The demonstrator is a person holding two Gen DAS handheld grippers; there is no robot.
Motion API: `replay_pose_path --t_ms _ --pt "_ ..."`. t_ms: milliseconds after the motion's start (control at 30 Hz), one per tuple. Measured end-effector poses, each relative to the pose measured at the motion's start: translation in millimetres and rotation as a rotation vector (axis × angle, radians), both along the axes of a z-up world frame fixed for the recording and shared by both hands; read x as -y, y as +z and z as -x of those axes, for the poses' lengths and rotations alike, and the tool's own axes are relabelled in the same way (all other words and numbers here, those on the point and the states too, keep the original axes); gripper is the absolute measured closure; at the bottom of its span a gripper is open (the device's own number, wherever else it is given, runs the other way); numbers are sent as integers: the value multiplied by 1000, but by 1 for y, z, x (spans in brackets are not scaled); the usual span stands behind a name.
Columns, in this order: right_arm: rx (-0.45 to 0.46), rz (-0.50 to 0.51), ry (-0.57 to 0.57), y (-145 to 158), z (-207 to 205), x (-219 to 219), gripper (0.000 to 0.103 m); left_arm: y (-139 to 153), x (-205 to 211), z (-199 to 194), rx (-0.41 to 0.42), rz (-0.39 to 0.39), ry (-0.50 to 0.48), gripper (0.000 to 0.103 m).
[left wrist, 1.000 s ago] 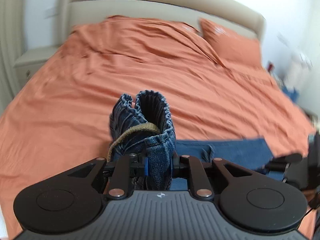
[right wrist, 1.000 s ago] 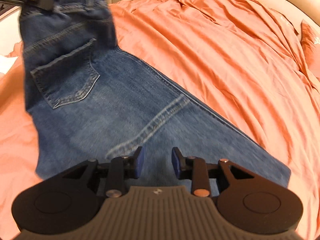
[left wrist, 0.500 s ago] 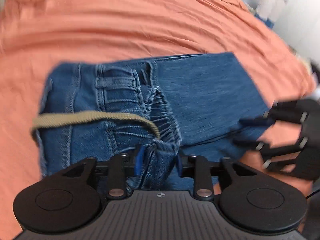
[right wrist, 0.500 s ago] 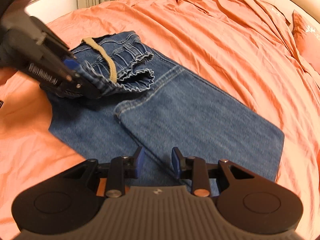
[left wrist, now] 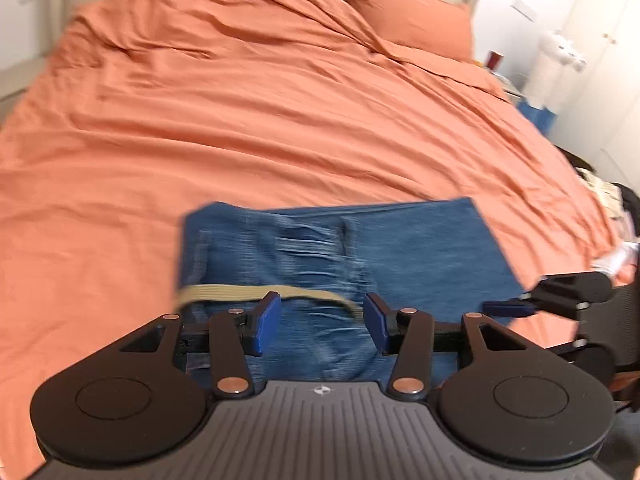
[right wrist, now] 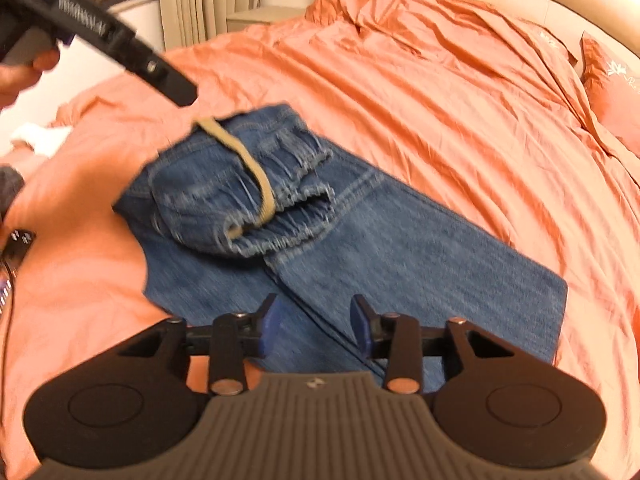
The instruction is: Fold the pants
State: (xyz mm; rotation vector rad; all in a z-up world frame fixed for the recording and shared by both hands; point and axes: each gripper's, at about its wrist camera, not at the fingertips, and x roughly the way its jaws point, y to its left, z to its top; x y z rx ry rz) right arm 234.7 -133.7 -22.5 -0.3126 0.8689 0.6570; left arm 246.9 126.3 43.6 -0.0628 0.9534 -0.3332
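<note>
The blue jeans [right wrist: 420,256] lie folded on the orange bed, with the elastic waistband [right wrist: 280,184] and a tan drawstring [right wrist: 248,160] turned over on top at the left end. In the left wrist view the jeans [left wrist: 400,248] lie just ahead of my left gripper [left wrist: 322,322], which is open and empty above the waistband. My right gripper [right wrist: 314,326] is open and empty over the near edge of the jeans. The left gripper also shows in the right wrist view [right wrist: 120,48], lifted above the waistband.
The orange bedsheet [left wrist: 240,100] covers the bed, with a pillow [left wrist: 404,20] by the beige headboard. A nightstand [right wrist: 260,16] and curtains stand beyond the bed. Clutter sits on the floor at the right of the left wrist view [left wrist: 552,64].
My left gripper laid the waistband down onto the folded legs, opened and let go, then lifted away. My right gripper stayed open near the jeans' near edge.
</note>
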Motion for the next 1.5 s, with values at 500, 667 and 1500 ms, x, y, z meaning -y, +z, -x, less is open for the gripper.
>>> replay_pose_path --t_ms 500,667,1500 --pt "-23 -191 -141 14 -33 -33 61 -38 -74 2 38 -72 130 47" --pt "-60 -240 -204 1 -60 -38 60 -59 -85 -7 19 -34 151 47" --pt "-371 -770 -225 -3 -89 -34 100 -68 -84 -15 41 131 115 56"
